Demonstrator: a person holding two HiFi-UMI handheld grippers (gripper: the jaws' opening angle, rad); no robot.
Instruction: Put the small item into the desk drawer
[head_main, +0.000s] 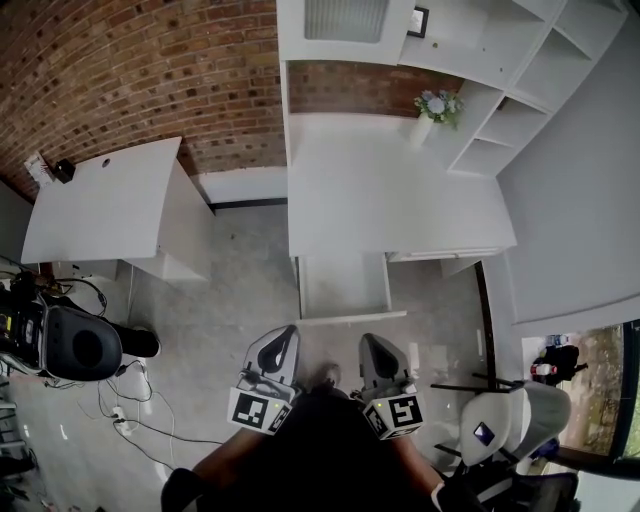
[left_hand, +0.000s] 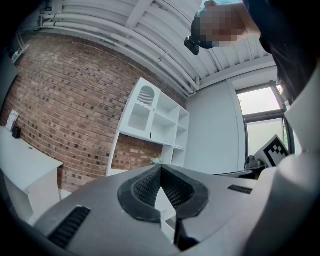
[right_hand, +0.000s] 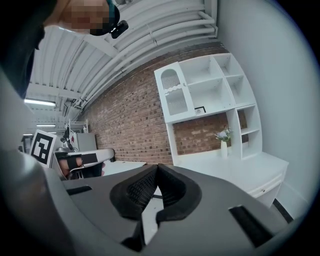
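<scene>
Drawer (head_main: 345, 285) open — left claw (head_main: 289, 333) and right claw (head_main: 368, 340) both closed, empty.

- Walls: red-brown brick wall (head_main: 150, 70) at the back; plain pale grey wall (head_main: 580, 200) at the right.
- Floor: grey speckled concrete floor (head_main: 240, 290), with loose black cables (head_main: 130, 415) at the left.
- Ceiling: white ribbed ceiling with pipes (left_hand: 125, 25), fitted with a fluorescent strip light (right_hand: 40, 102).
- Window: tall dark-framed window (left_hand: 260, 100), daylight outside.
- Furniture: white desk tabletop (head_main: 390, 190) under a white open-cubby shelving unit (head_main: 520, 60); a second white rectangular table (head_main: 105, 200), well apart to the left; black padded office chair (head_main: 75, 345); white moulded chair (head_main: 510, 420).
- Ornaments: white vase of pale flowers (head_main: 437, 108); small black-framed picture (head_main: 418, 21).
</scene>
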